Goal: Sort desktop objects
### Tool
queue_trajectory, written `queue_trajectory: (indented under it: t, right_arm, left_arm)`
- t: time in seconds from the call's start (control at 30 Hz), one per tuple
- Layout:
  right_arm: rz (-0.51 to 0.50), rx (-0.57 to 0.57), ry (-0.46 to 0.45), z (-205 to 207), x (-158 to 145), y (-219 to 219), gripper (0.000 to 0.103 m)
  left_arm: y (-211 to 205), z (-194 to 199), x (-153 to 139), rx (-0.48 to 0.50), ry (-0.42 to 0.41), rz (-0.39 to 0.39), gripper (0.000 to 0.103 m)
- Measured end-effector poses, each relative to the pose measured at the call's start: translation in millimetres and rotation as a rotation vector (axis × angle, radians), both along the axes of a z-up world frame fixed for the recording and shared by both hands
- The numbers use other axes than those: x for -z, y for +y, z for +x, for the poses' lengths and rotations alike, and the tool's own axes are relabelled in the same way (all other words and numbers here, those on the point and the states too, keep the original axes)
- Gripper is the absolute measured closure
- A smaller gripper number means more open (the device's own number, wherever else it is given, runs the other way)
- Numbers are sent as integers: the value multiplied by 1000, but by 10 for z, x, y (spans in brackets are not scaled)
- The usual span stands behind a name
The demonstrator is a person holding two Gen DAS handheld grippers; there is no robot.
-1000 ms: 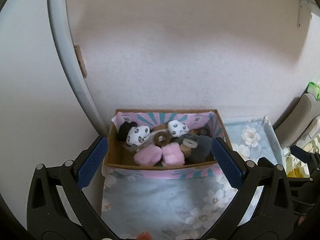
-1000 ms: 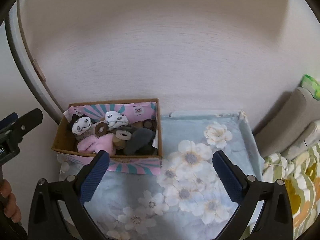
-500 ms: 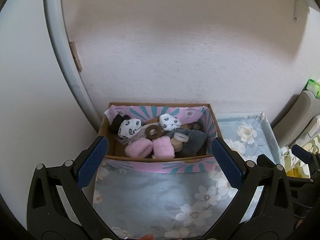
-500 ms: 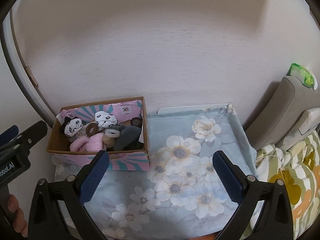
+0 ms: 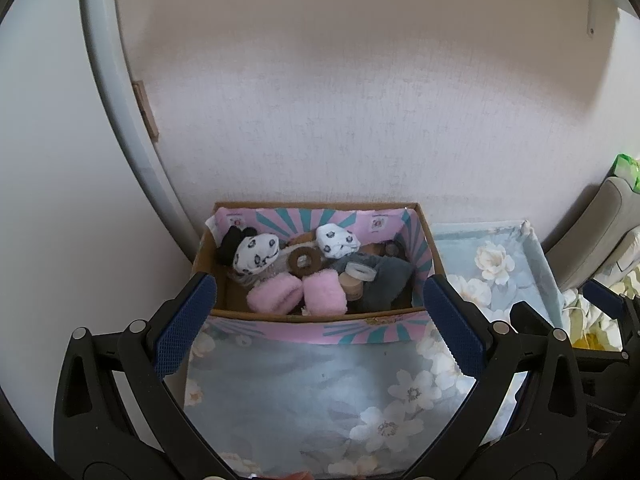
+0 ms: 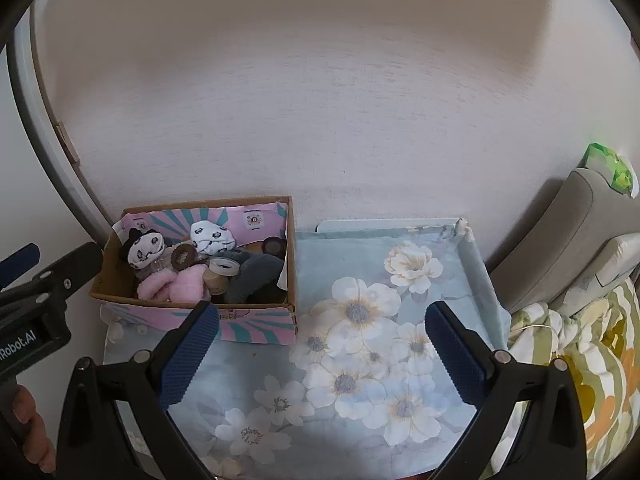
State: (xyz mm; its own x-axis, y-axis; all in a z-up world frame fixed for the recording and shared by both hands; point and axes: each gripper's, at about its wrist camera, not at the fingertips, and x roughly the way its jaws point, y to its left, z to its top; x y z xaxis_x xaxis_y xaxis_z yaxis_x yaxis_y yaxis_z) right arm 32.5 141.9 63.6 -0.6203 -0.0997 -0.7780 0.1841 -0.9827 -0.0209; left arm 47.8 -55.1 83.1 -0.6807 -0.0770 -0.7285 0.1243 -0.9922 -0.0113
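A cardboard box (image 5: 316,330) with a pink and teal lining (image 6: 256,326) stands at the table's back left against the wall. Inside lie two pink fluffy rolls (image 5: 296,296) (image 6: 176,286), white patterned socks (image 5: 256,254) (image 6: 210,236), a brown ring (image 5: 304,260), tape rolls (image 6: 224,266) and a grey cloth (image 5: 384,284) (image 6: 256,276). My left gripper (image 5: 318,330) is open, held back from the box front with nothing between its fingers. My right gripper (image 6: 320,350) is open over the flowered cloth, right of the box.
A pale blue flowered cloth (image 6: 360,340) (image 5: 312,396) covers the small table. The wall is close behind. A grey cushion (image 6: 568,236) with a green packet (image 6: 608,168) and patterned bedding (image 6: 592,364) lie to the right. A hand (image 6: 28,424) holds the left gripper's handle.
Both grippers have pulled back and risen from the box, which now looks smaller and farther. More flowered cloth shows in front. Both stay open and hold nothing.
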Motion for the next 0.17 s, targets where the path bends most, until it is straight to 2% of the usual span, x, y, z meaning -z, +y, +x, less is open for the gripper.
queue_trajectory:
  t: [0.17]
  right_arm:
    - [0, 3, 1, -23, -3, -8, 0]
  left_arm:
    - [-5, 20, -45, 0, 46, 10, 0]
